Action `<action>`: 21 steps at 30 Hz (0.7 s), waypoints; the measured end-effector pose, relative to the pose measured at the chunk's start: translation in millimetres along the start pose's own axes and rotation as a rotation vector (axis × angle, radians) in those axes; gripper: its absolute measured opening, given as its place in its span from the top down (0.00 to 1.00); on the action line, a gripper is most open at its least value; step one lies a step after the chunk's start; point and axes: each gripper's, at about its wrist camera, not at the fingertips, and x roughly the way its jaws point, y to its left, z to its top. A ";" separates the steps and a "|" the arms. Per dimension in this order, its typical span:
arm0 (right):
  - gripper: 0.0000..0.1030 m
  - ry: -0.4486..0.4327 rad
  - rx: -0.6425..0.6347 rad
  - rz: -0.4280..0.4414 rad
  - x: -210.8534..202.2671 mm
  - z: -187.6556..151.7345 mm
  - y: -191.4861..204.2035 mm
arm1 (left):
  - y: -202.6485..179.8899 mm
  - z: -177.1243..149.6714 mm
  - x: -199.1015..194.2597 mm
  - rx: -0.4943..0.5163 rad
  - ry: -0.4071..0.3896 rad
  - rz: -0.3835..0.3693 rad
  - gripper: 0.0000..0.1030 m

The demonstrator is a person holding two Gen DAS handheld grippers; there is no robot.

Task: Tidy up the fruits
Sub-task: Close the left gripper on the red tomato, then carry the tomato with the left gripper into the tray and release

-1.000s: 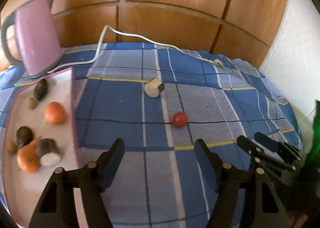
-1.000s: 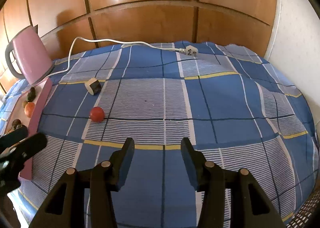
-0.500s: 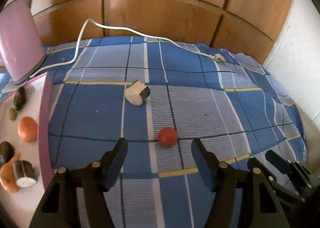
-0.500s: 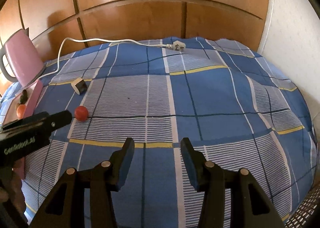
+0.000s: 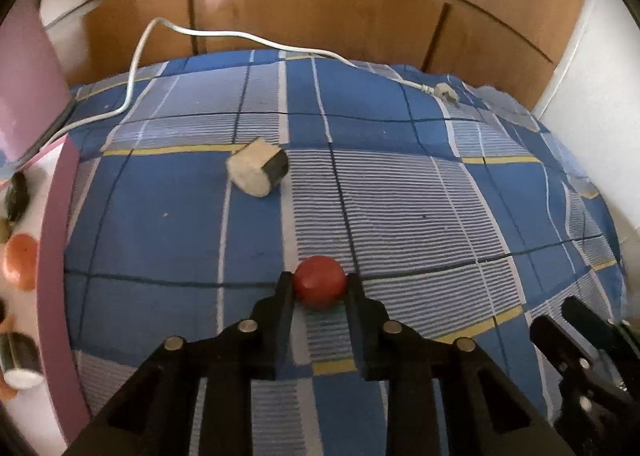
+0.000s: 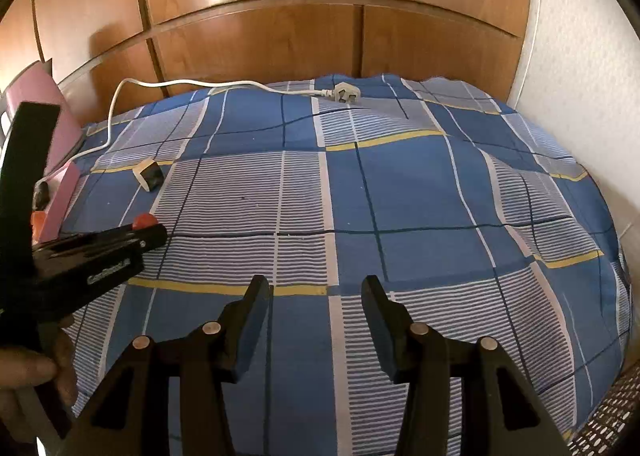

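- We found the left gripper [image 5: 320, 288] had just closed, pinching the red fruit [image 5: 320, 286] at its fingertips; it could roll free.
- The right gripper [image 6: 316, 296] stood spread, empty.

Left gripper [image 5: 320, 288] angling downward at lower centre of its frame, jaws having just been closing, now pinching the red ball [image 5: 320, 284]. Right gripper [image 6: 316, 292] hovering at bottom centre, jaws parted, gripping nothing.
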 end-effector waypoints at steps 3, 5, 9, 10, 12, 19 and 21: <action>0.52 0.003 0.000 0.005 1.2 -0.4 1.6 | 8.4 -8.0 -8.6 -0.017 -0.002 -0.003 0.76; 0.52 0.009 0.001 0.009 2.8 -1.2 2.9 | 9.7 -13.6 -15.4 -0.018 -0.008 -0.003 0.76; 0.52 0.017 -0.009 0.019 5.4 -4.0 7.7 | 12.9 -29.5 -30.3 -0.013 -0.022 -0.006 0.76; 0.52 0.021 -0.009 0.022 6.5 -4.7 8.6 | 13.1 -32.7 -32.8 -0.009 -0.024 -0.006 0.76; 0.52 0.028 -0.013 0.028 8.3 -6.3 11.0 | 14.5 -40.0 -38.2 -0.007 -0.025 -0.009 0.75; 0.53 0.046 -0.025 0.046 10.6 -9.5 20.3 | 22.0 -56.5 -51.0 -0.026 -0.018 -0.017 0.76; 0.53 0.052 -0.030 0.052 11.1 -10.2 23.2 | 23.3 -59.7 -56.0 -0.032 -0.020 -0.023 0.76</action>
